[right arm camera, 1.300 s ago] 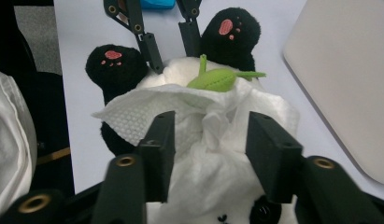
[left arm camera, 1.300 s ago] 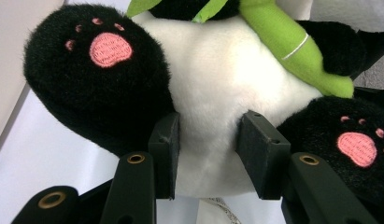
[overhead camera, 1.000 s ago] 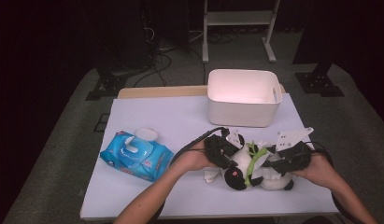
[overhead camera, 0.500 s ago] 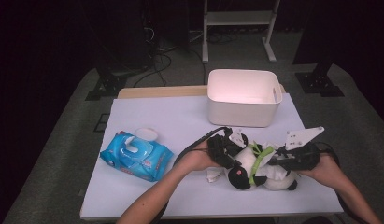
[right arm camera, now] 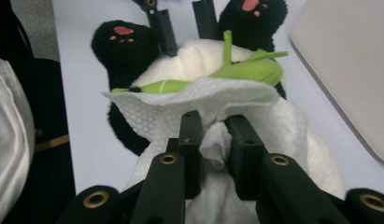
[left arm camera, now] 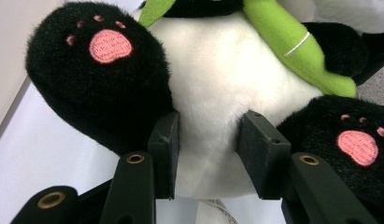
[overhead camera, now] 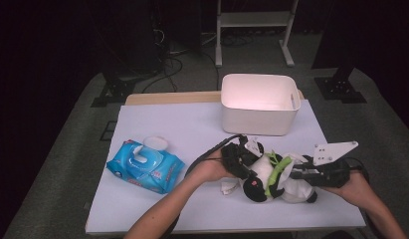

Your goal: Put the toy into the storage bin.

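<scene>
With the left gripper [left arm camera: 206, 149] clamping the plush panda [overhead camera: 271, 177] near the table's [overhead camera: 157, 124] front edge and the right gripper [right arm camera: 213, 140], just closing, pinching the wipe [right arm camera: 189, 100], you are wiping; next, rub across the belly

The plush panda [overhead camera: 271, 177] is lying at the near right of the table [overhead camera: 192, 129], blocking that corner, with the left tool [overhead camera: 242, 162] and the right tool [overhead camera: 304, 174] crowding it from both sides. Just behind it the white bin [overhead camera: 259, 104] is walling off the far right. The blue wipes pack [overhead camera: 145, 167] is occupying the near left. Between pack and bin, the middle and far left of the table are lying open for a pass.
</scene>
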Available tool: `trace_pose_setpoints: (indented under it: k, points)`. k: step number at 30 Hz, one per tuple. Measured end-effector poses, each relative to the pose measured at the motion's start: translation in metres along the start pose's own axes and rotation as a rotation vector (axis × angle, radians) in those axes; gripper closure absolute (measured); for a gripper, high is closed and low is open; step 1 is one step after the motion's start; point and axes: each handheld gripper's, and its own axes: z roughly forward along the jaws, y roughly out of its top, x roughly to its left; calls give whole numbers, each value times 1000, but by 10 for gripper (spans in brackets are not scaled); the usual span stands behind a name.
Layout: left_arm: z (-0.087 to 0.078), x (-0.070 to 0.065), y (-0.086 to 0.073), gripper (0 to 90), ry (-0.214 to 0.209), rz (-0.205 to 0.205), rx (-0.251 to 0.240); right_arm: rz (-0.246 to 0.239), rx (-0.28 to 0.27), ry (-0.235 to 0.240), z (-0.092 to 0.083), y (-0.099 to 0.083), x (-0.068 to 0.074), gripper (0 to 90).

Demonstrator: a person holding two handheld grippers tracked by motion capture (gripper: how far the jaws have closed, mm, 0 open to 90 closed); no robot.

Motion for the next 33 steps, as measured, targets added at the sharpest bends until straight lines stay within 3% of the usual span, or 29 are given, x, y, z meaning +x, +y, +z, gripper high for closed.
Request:
trace_pose_setpoints:
  k: [10, 13, 19, 31, 33]
  points:
    - [1, 1, 1, 583, -5, 0, 0, -31, -8, 76, 18, 5, 11, 784]
    - [1, 1, 0, 582, -2, 5, 9, -48, -11, 104, 30, 15, 13, 793]
    - [1, 3, -2, 582, -6, -2, -2, -60, -36, 141, 35, 26, 17, 802]
    - [2, 1, -2, 582, 2, -4, -11, -138, -22, 196, 54, 49, 33, 802]
    - [2, 2, -3, 581, -2, -2, -11, -144, -49, 213, 57, 57, 34, 802]
